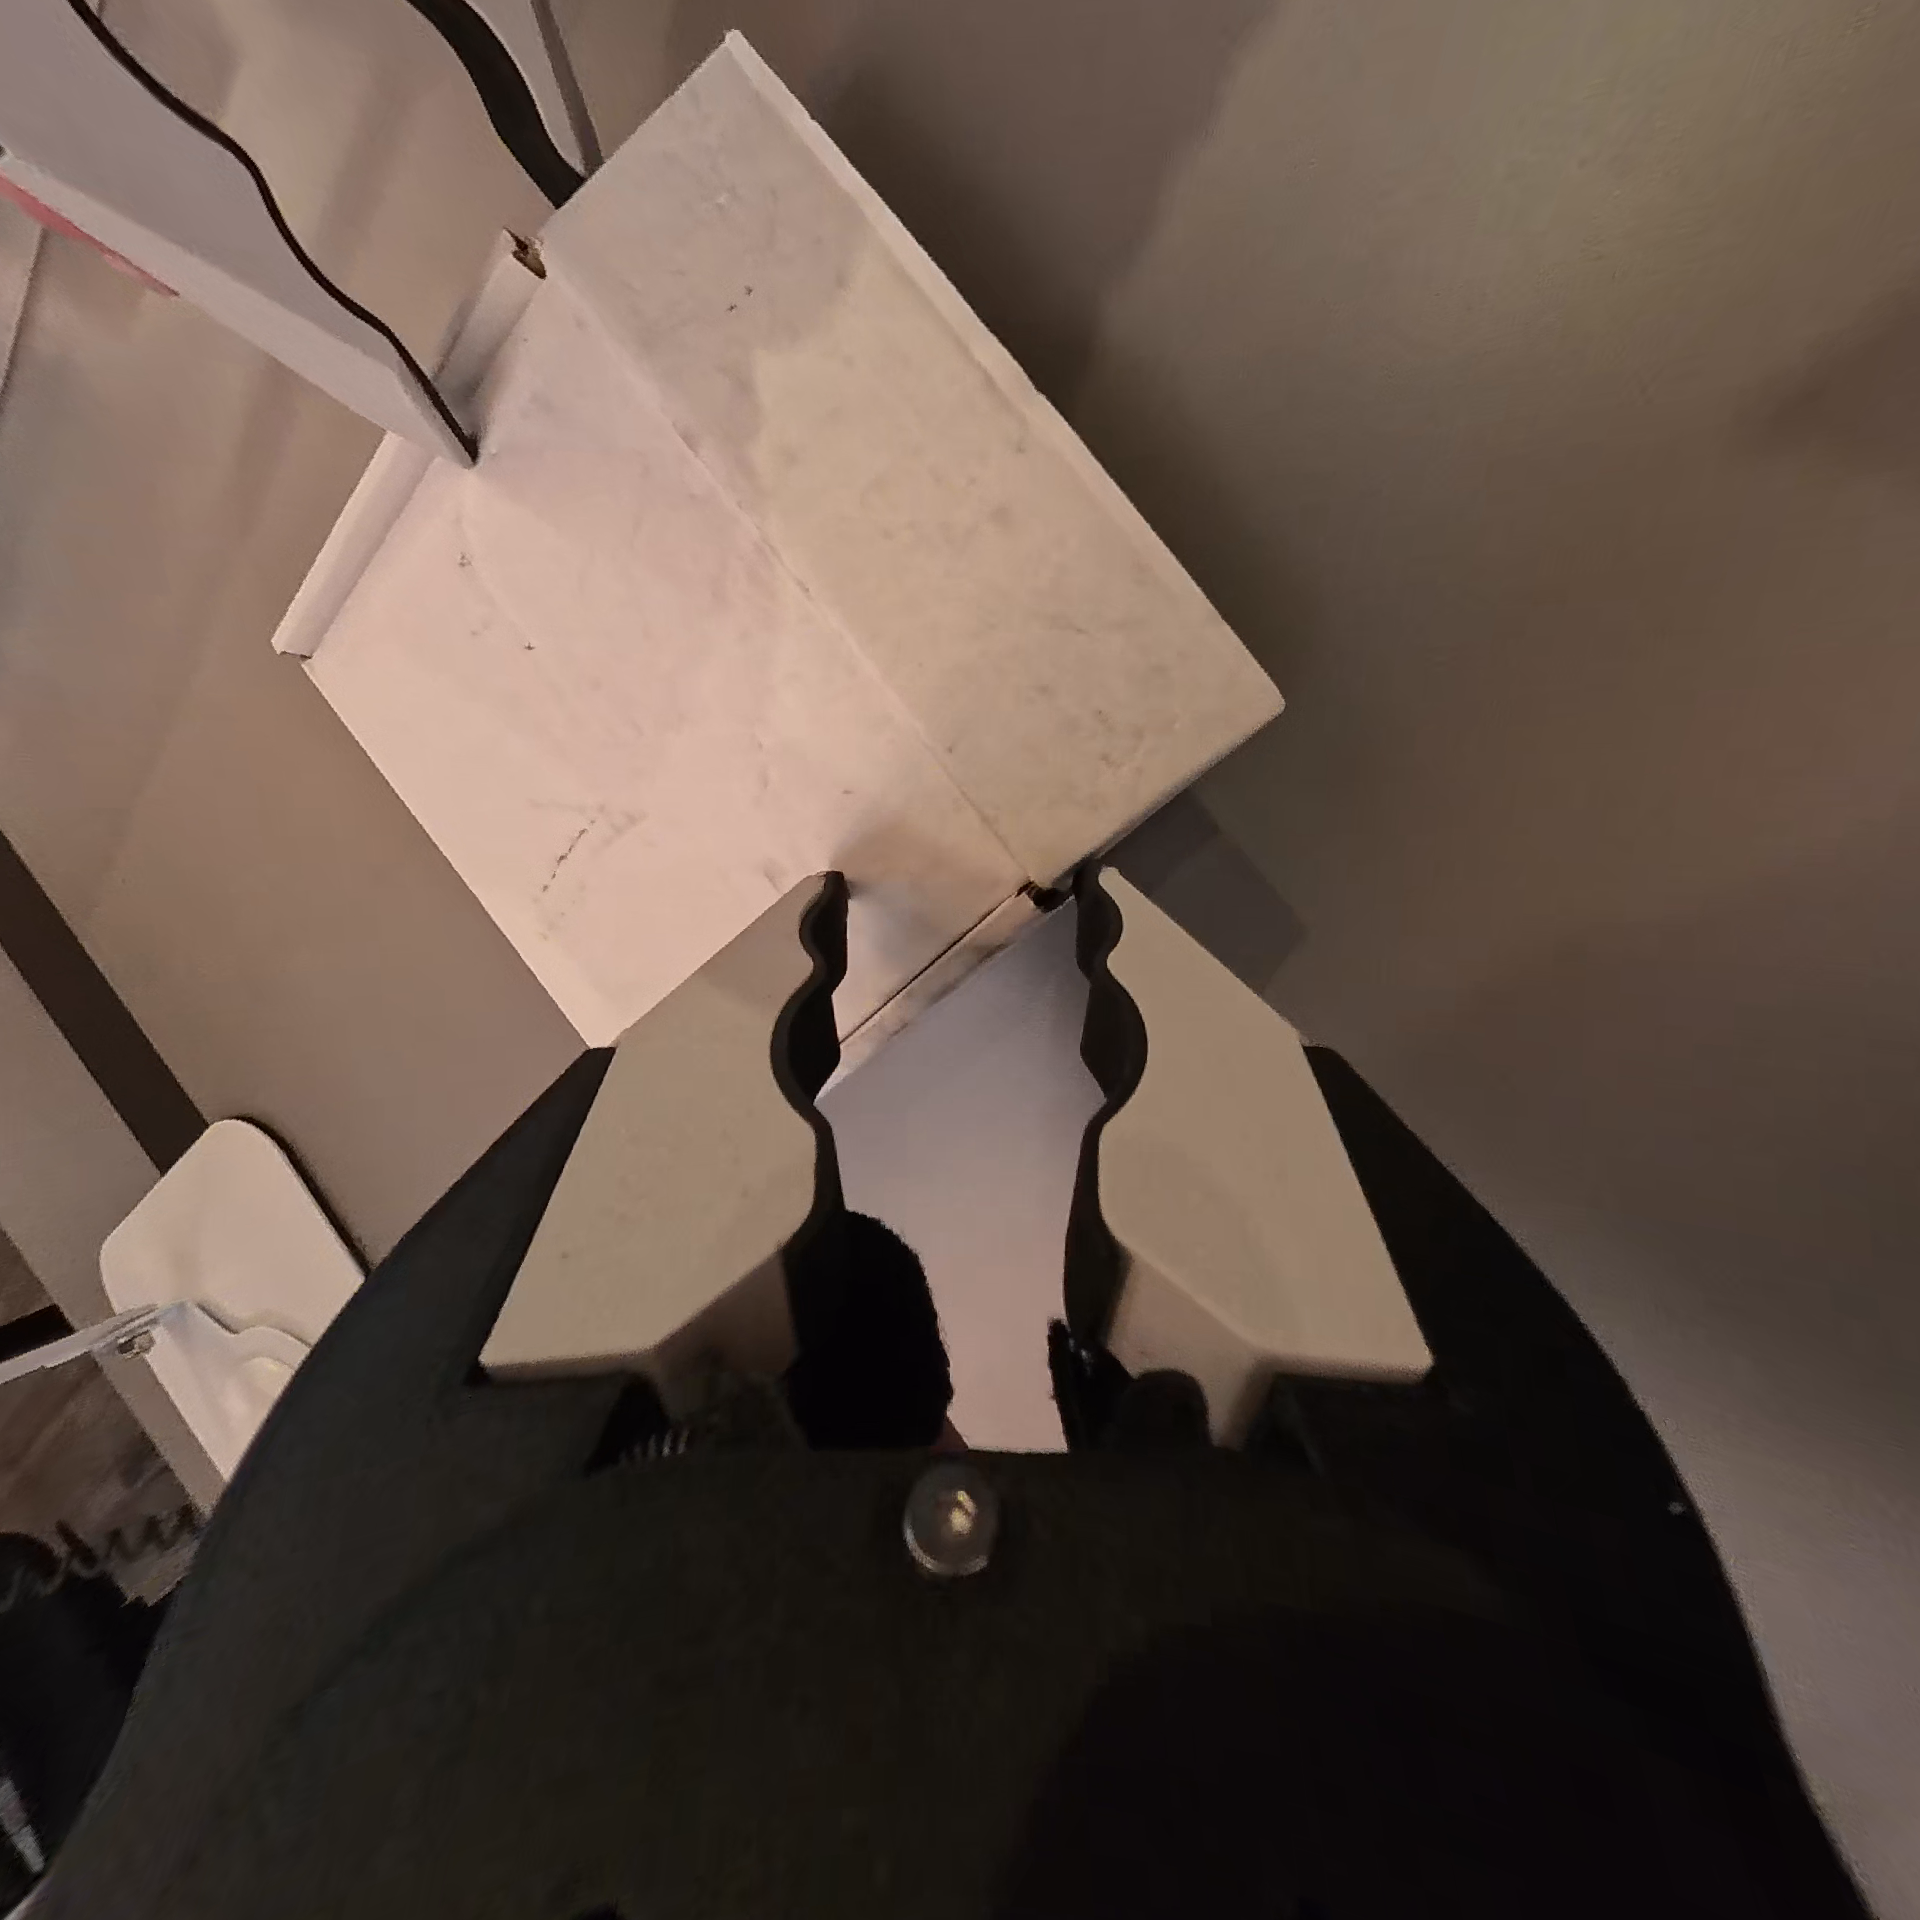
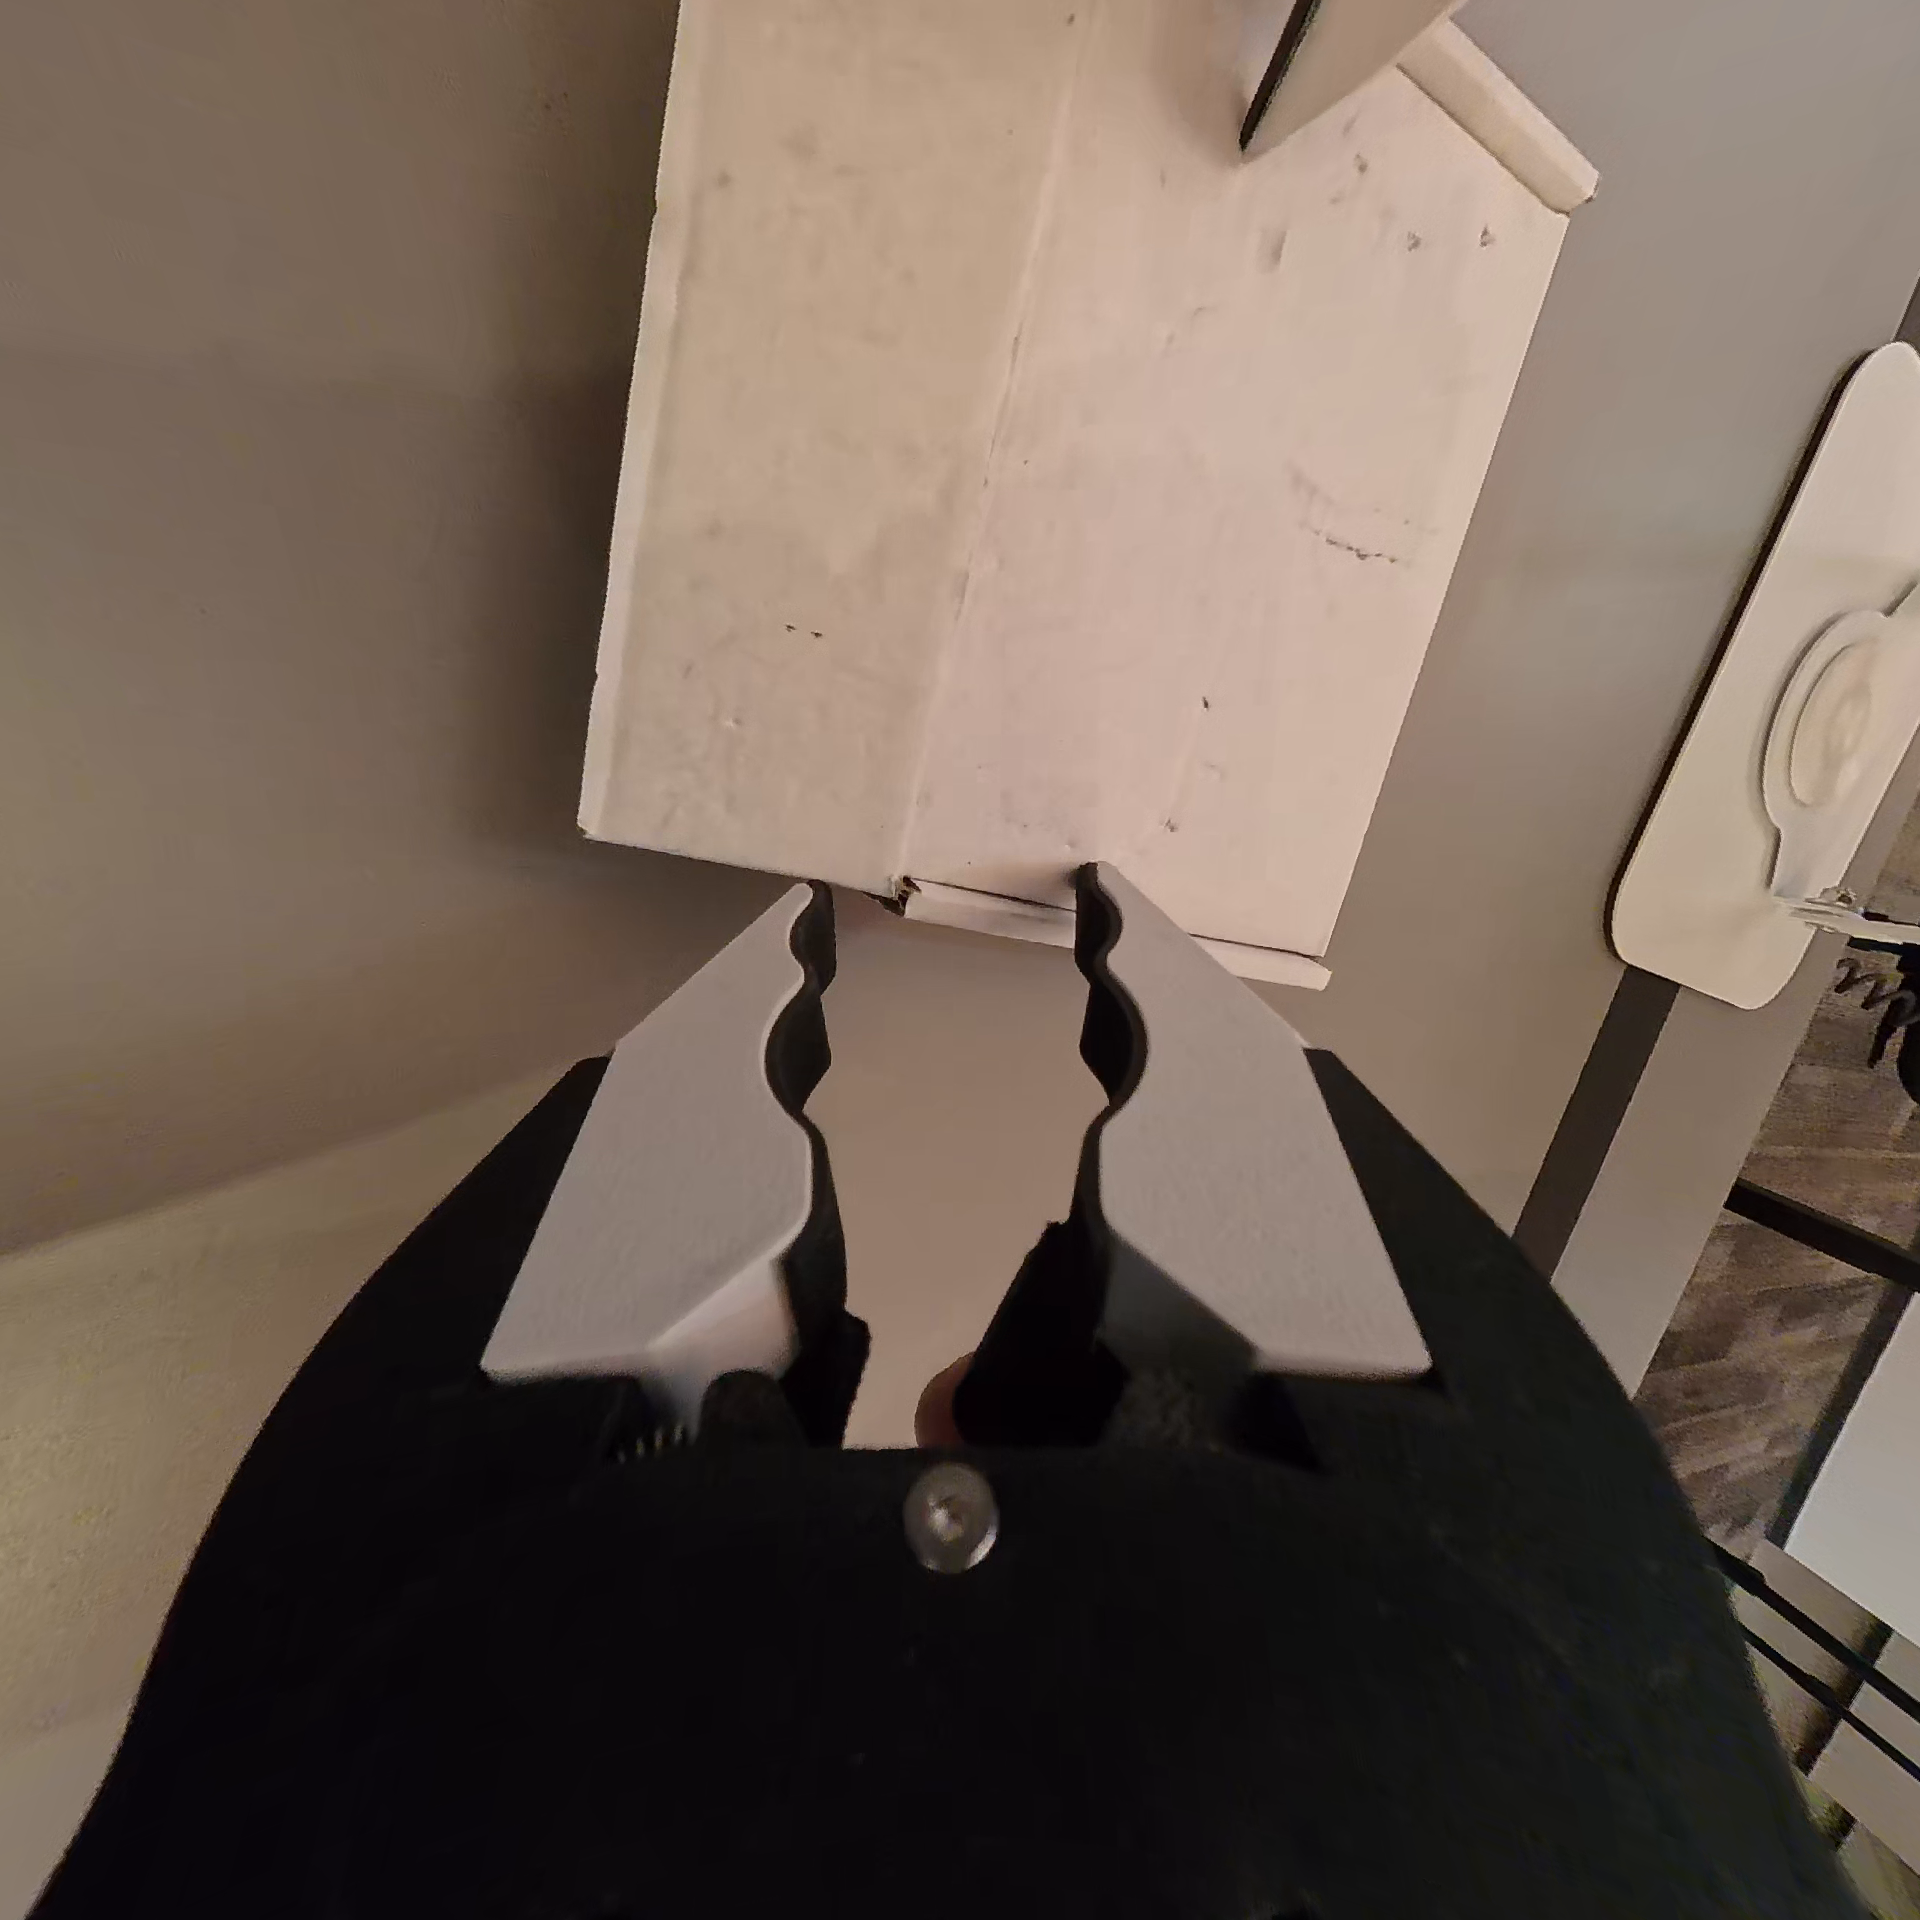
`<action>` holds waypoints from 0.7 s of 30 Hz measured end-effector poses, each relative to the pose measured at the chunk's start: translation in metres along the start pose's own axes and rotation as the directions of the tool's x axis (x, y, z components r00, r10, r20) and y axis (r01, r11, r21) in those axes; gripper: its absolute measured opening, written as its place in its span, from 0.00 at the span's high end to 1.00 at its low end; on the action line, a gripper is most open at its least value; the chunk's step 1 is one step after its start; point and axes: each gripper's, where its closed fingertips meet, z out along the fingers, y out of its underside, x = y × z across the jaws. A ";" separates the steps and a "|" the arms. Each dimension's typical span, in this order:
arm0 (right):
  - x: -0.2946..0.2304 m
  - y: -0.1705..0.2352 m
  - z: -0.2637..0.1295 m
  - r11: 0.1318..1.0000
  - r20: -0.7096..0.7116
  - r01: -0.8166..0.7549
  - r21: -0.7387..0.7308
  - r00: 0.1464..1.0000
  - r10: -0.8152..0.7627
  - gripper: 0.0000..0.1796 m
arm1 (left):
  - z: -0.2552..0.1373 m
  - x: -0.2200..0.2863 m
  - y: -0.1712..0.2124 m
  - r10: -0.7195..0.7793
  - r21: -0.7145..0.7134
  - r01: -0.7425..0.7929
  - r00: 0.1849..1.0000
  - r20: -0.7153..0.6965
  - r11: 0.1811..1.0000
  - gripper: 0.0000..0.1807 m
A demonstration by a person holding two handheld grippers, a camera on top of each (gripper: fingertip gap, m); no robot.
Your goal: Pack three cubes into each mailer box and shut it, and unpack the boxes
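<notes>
A closed white mailer box (image 1: 769,582) of scuffed, matte cardboard lies on a smooth grey-beige table (image 1: 1507,520), its lid creased by a long fold line and marked with small dark nicks. In the left wrist view the left gripper (image 1: 956,883) meets the box at its near corner: the two pale, wedge-shaped fingers with wavy black rubber linings stand partly spread, their tips at the box's edge on either side of a small torn notch, and a white side panel of the box fills the gap between them; whether the tips actually pinch the cardboard is hard to judge from this angle. The right gripper (image 2: 954,894) shows the same pale wedges and black scalloped linings, likewise partly spread, with its tips at the opposite end of the box (image 2: 1039,468), one by the frayed corner of a narrow end flap and the other on that flap, with bare table visible between the fingers. Each view catches the other gripper's finger at the far end of the box, cut off by the frame. The table is open and bare on one long side of the box; on the other side its dark edge runs near, with a white rounded plastic plate (image 2: 1766,675) lying by it. The box's contents are hidden.
</notes>
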 end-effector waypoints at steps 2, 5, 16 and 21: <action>0.000 0.000 0.000 1.000 0.004 -0.002 0.005 1.000 0.002 0.75 | 0.000 0.000 0.000 -0.008 0.001 0.008 1.000 0.004 1.000 0.76; 0.000 0.000 0.000 1.000 0.007 -0.005 0.007 1.000 0.005 0.75 | 0.000 0.000 -0.002 -0.080 0.035 0.080 0.997 -0.005 0.996 0.76; 0.000 0.001 0.000 1.000 0.030 -0.009 -0.007 1.000 0.009 0.75 | 0.001 0.000 -0.002 -0.096 0.090 0.097 0.995 -0.016 0.991 0.74; 0.001 0.001 0.001 1.000 0.011 -0.018 -0.018 1.000 0.018 0.75 | 0.001 0.008 -0.002 -0.105 0.073 0.104 0.994 0.011 0.992 0.60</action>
